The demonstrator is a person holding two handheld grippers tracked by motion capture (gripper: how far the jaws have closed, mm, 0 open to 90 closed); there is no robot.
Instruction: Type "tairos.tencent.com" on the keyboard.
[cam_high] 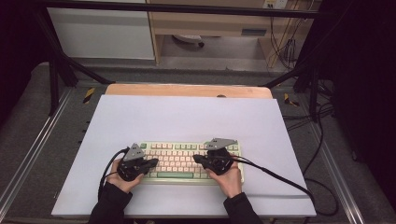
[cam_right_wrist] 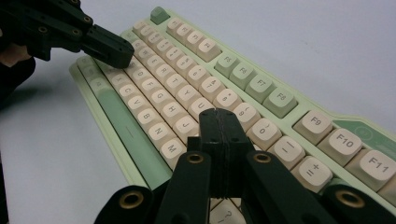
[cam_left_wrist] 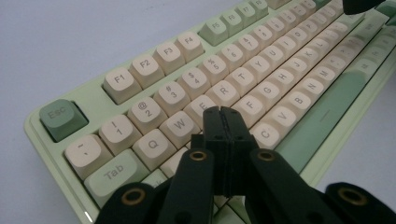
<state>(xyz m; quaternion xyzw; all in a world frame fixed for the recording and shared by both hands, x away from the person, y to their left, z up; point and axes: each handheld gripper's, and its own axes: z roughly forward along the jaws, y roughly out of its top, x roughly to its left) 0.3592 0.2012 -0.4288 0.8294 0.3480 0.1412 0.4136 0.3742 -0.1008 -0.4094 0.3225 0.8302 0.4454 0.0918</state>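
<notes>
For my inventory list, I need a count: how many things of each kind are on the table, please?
Keyboard: 1
Hand-held gripper: 2, the left hand-held gripper and the right hand-held gripper, both with jaws closed over the keys
White sheet under them: 1
Total: 4

The right gripper (cam_right_wrist: 219,116) hangs over the green keyboard (cam_right_wrist: 140,175), jaws pressed together. The left gripper (cam_right_wrist: 119,51) sits above its far keys.

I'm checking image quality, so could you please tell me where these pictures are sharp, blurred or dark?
High view: soft and dim, dark margins around the white mat. Left gripper view: keyboard legends sharp nearby, far keys blurred. Right gripper view: near keys on the keyboard crisp, the left claw slightly soft.
</notes>
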